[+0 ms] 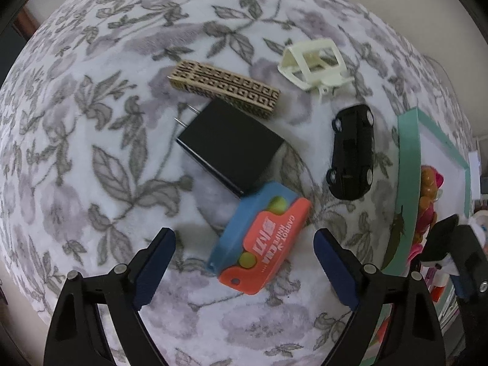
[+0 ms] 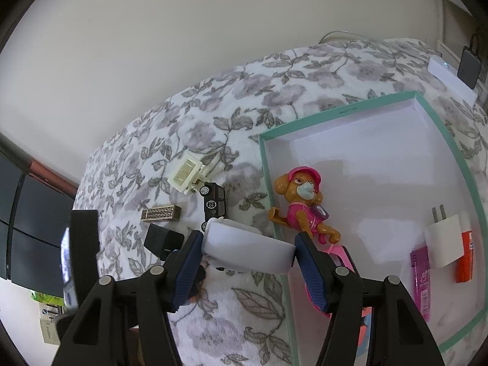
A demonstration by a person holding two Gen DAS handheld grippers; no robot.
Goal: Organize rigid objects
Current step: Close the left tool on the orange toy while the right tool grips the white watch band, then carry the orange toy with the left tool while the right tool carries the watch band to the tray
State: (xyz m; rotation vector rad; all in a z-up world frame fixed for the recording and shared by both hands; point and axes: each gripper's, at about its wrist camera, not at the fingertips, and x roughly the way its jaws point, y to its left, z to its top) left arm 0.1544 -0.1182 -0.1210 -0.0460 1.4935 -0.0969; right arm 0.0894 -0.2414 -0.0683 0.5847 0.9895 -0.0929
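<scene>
In the left wrist view my left gripper points down at a flowered bedspread, open. A blue and orange toy carrot knife lies between its fingers, clear of both pads. Beyond it lie a black charger, a patterned tan box, a cream plastic clip and a black toy car. My right gripper is shut on a white rounded case, held over the left rim of the teal box.
Inside the teal box lie a toy dog in pink, a white charger, a purple lighter and an orange-red tube. A white device sits at the bed's far edge by the wall. Dark furniture stands left.
</scene>
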